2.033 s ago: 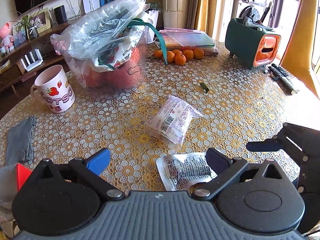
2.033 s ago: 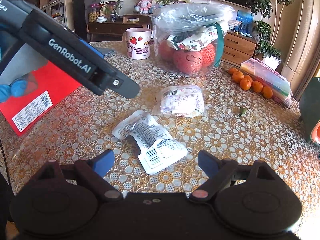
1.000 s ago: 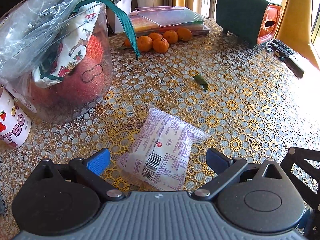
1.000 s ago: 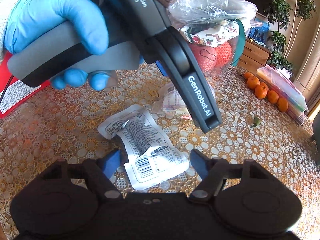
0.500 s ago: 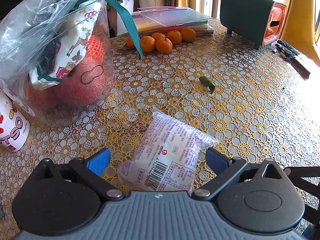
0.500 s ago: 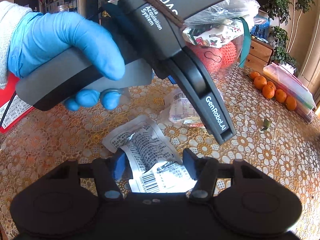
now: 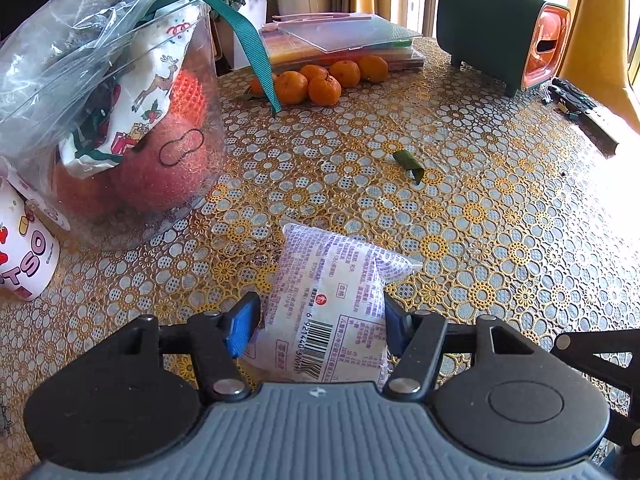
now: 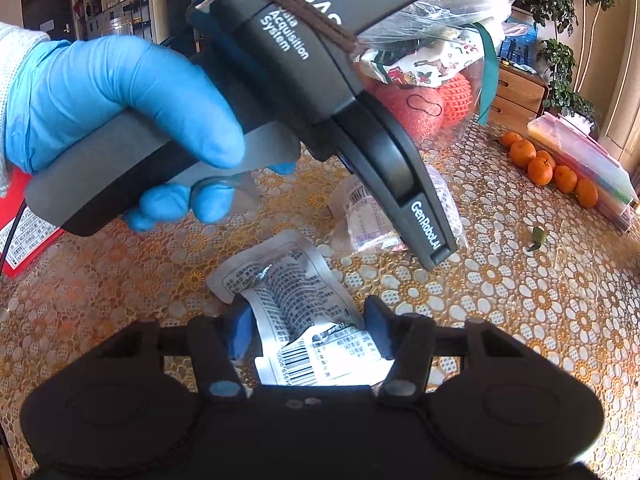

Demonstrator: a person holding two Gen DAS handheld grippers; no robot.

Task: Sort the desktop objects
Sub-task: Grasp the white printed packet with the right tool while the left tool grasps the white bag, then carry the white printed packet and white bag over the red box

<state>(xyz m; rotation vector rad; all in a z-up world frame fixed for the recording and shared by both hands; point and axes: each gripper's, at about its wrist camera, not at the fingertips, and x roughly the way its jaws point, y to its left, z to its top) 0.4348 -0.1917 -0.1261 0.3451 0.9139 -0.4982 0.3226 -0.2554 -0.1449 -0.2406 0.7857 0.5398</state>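
On the patterned tabletop (image 7: 480, 208), two sealed packets lay close together in front of a clear bin (image 7: 120, 128) holding a bagged load. The left tool (image 7: 318, 322) straddled the purple-printed packet (image 7: 332, 296); its jaws had just been closing, with the packet between them, the right pad against the packet's edge and the left pad at or just short of the other edge, so a firm clamp could not be confirmed. The right tool (image 8: 308, 330) stood over the silver-white pouch (image 8: 288, 300), its jaws also having just been closing; both pads met the pouch's sides and the film between them had buckled upward, consistent with a grip.

Assessment of handling: both packets appeared light, soft and film-wrapped. The purple-printed packet looked puffed and rounded, likely to yield and slide under the pads; a hold across its middle, below the crimped end, was judged soundest. The silver-white pouch looked flat, glossy and easily creased; it was judged prone to slip unless pinched across its bunched centre. Neither appeared fragile, though over-squeezing a puffed packet risked bursting a seal.

Tangerines (image 7: 320, 80) and a mug (image 7: 24, 248) stood well apart from either packet.
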